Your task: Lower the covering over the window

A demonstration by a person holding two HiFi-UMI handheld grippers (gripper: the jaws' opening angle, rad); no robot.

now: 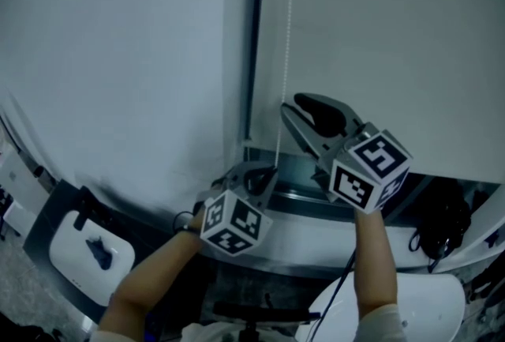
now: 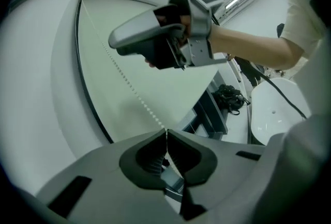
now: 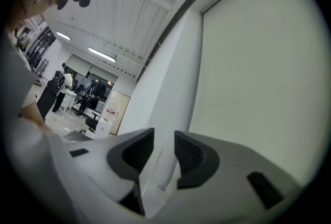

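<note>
Left tool [image 2: 166, 137]: was clenched on the bead cord [image 2: 124, 79] beside the blind [image 1: 379, 32]. Right tool [image 3: 164, 149]: stood released, jaws apart, cord running between them.

The head camera looks steeply down from close to the wall [image 1: 118, 56], above the left claw [image 1: 267, 172] and right claw [image 1: 292, 105]. The left claw's camera sits right behind its jaws and faces up the blind [image 2: 155, 26] at the right claw. The right claw's camera faces up towards the ceiling [image 3: 134, 0]. All three share the bead cord [image 1: 286, 32] and the blind.
</note>
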